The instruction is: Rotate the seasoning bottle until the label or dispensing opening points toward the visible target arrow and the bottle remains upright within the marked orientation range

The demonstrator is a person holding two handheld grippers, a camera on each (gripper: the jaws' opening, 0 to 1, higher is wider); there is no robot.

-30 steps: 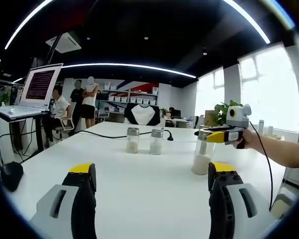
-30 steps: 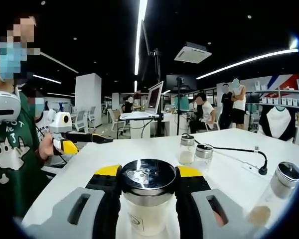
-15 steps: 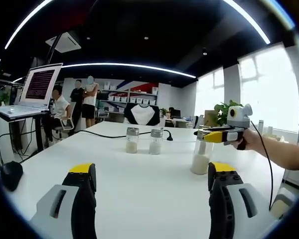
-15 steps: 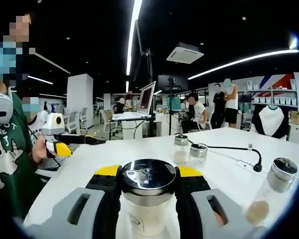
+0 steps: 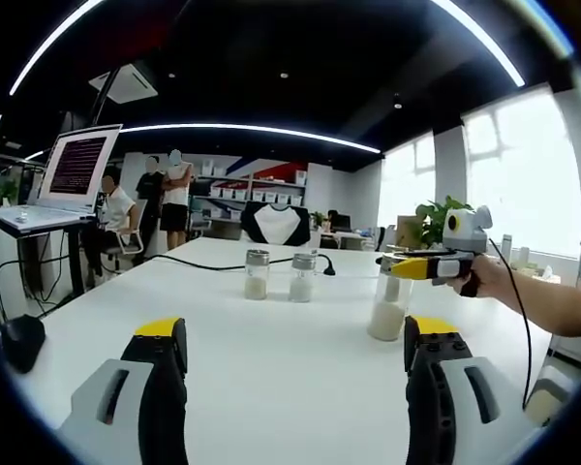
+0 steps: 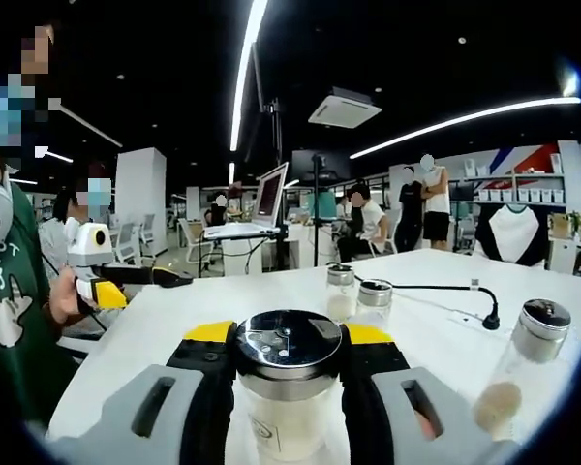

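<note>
My right gripper (image 6: 289, 347) is shut on a clear seasoning bottle (image 6: 287, 402) with white powder and a black-and-metal shaker lid (image 6: 288, 339); the bottle stands upright on the white table (image 6: 174, 320). In the left gripper view the same bottle (image 5: 388, 308) stands at the right with the right gripper (image 5: 407, 263) clamped at its neck, held by a hand. My left gripper (image 5: 295, 339) hangs open over the table with nothing between its jaws; it appears at the left of the right gripper view (image 6: 155, 277). No arrow mark is visible.
Two small seasoning bottles (image 5: 258, 273) (image 5: 303, 276) stand mid-table; another bottle (image 6: 523, 363) stands at the right. A black cable and gooseneck microphone (image 6: 485, 310) lie behind them. A laptop (image 5: 73, 174) stands on a stand at the left, with people beyond.
The right gripper view has swung, shifting the background leftward as the held bottle turns; in the left gripper view the bottle and right gripper edged slightly. My left gripper stayed still.
</note>
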